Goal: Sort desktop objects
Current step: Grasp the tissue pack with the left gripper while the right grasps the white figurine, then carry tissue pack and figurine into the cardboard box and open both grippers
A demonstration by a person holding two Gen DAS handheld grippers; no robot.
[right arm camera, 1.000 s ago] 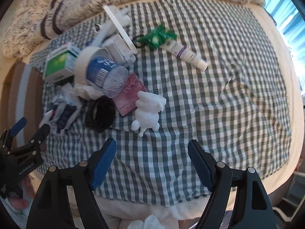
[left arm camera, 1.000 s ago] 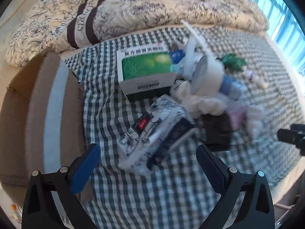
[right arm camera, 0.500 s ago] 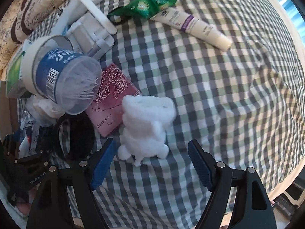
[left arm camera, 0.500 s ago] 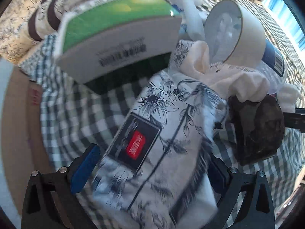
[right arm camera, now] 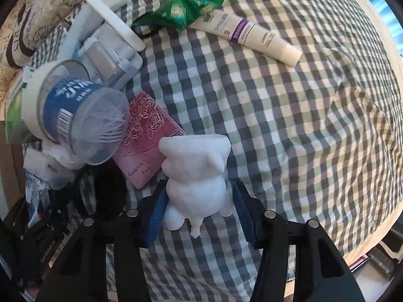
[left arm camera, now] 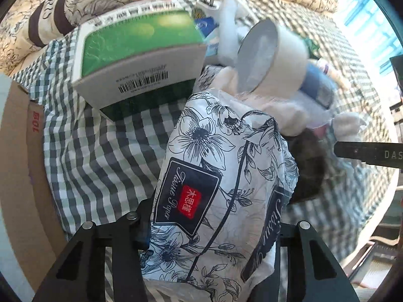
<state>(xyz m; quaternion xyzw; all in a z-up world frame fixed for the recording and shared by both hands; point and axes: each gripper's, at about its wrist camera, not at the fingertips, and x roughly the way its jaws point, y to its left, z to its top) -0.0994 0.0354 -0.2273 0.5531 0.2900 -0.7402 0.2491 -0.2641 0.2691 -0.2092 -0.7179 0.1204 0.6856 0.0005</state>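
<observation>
A tissue pack (left arm camera: 221,166) printed with black flowers lies on the checked cloth (left arm camera: 100,156). My left gripper (left arm camera: 211,229) points down over the pack's near end, and its jaws are closing with a finger against each side. In the right wrist view a white animal figurine (right arm camera: 196,171) lies on the cloth. The right gripper (right arm camera: 199,214) is closing on the figurine's lower body, and both blue pads (right arm camera: 156,214) touch it. Part of the right gripper (left arm camera: 370,153) shows at the right edge of the left wrist view.
A green-topped box (left arm camera: 141,40), a tape roll (left arm camera: 272,60), a clear blue-labelled tub (right arm camera: 80,115), a pink packet (right arm camera: 148,141) and a black ring (right arm camera: 100,188) crowd between the grippers. A cream tube (right arm camera: 249,35) and green sachet (right arm camera: 183,7) lie farther off. A cardboard box (left arm camera: 17,163) stands left.
Both grippers came down onto the cloth. The left jaws narrowed around the tissue pack. The right jaws narrowed around the white figurine, which earlier lay beyond the fingertips.
</observation>
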